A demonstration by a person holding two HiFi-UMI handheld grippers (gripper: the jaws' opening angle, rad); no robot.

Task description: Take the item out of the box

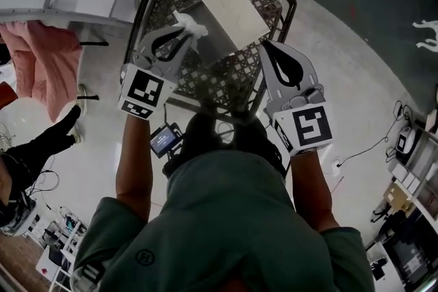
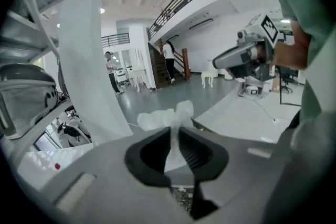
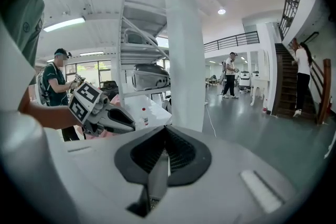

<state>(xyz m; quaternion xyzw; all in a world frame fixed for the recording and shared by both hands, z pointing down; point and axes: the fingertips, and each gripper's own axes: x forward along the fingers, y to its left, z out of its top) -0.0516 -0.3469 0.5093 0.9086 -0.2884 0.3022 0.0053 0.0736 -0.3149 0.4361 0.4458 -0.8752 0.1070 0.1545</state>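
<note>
Left gripper view puts the white crumpled wad point(image 2: 164, 117) right where I want it: pinched between the pads of my left claw point(image 2: 173, 132). Its loose top flares out past the tips, and a thin neck runs down through the clenched jaws. It looks soft and light, so I judge a narrow pinch on that gathered neck is enough to carry it; a harder squeeze would only crush it. In the head view the wad hangs over the far-left part of the black wire basket point(image 1: 229, 82). I cannot tell how high above the mesh it is. I read the lift-out as under way but not done, since the wad has yet to clear the rim sideways. Just to its right a flat white slab point(image 1: 233, 10) lies inside the basket, and I cannot tell whether the two touch. My right claw point(image 1: 265, 46) hovers over the near-right part of the basket, apart from the wad. The right gripper view shows its jaws clenched together on nothing. I take it to be held there, idle, so that the left has a free path up and out to the left.
</note>
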